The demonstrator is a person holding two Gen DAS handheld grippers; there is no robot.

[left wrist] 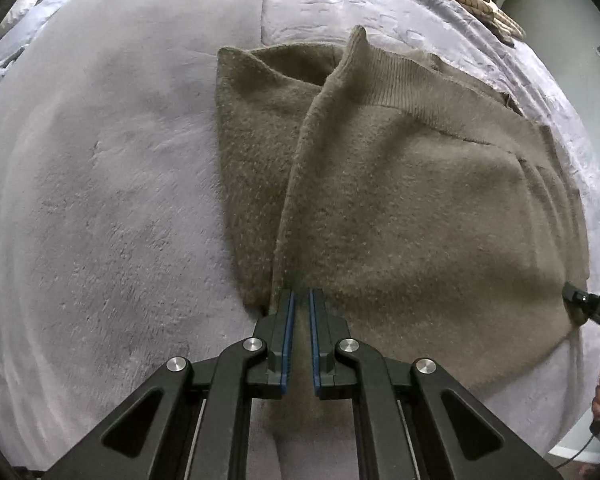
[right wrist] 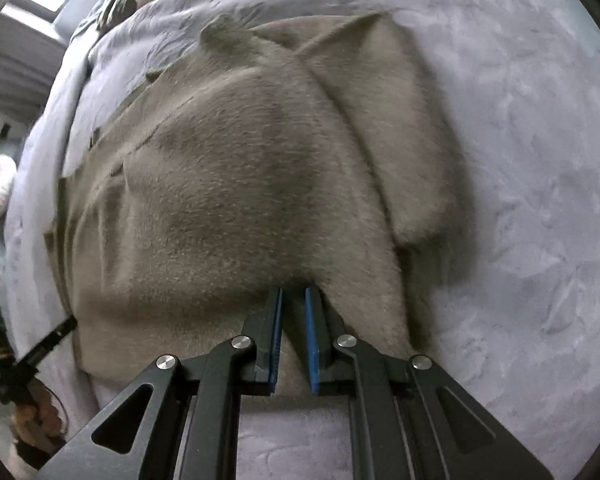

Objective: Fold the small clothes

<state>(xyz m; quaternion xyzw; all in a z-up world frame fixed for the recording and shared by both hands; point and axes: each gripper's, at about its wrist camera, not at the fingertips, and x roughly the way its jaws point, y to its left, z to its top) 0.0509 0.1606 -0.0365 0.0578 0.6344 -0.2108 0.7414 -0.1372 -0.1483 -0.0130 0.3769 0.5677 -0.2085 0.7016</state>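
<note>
Both hand-held grippers, left (left wrist: 300,294) and right (right wrist: 293,292), pinch the brown garment's (left wrist: 400,184) near hem; lift evenly toward the bed's (left wrist: 100,160) far edge.

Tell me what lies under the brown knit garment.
The brown knit garment lies on a pale grey plush blanket, which shows all around it. A folded-in flap sits beneath its upper layer. Anything else underneath is covered.

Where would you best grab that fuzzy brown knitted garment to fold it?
By its near edge, coming from above. The fuzzy brown knitted garment lies flat on the soft grey blanket, so only edges offer a pinchable layer. The left gripper and right gripper are each shut on that edge, apart.
</note>
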